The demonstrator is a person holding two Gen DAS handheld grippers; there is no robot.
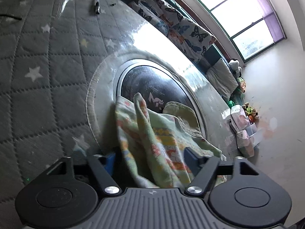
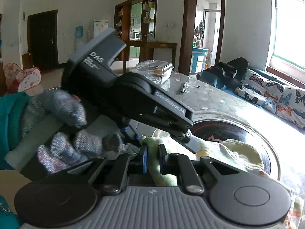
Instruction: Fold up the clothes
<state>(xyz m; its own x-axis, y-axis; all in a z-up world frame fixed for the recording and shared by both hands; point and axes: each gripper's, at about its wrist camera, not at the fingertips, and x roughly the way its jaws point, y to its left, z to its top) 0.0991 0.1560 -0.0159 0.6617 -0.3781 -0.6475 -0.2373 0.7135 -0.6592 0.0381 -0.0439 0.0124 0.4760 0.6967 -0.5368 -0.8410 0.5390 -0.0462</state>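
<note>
A light green garment with an orange and yellow print lies bunched over a round black disc set into the table. My left gripper straddles a fold of it; the blue pads stand wide on either side and show no squeeze. In the right wrist view my right gripper is shut on a narrow strip of the garment. The left gripper reaches in from the upper left, held by a person's gloved hand, its tip over the cloth.
The table has a grey quilted cover with stars. A clear plastic box and a small metal tool lie at its far end. A sofa with butterfly-print cushions runs along the right side under the window.
</note>
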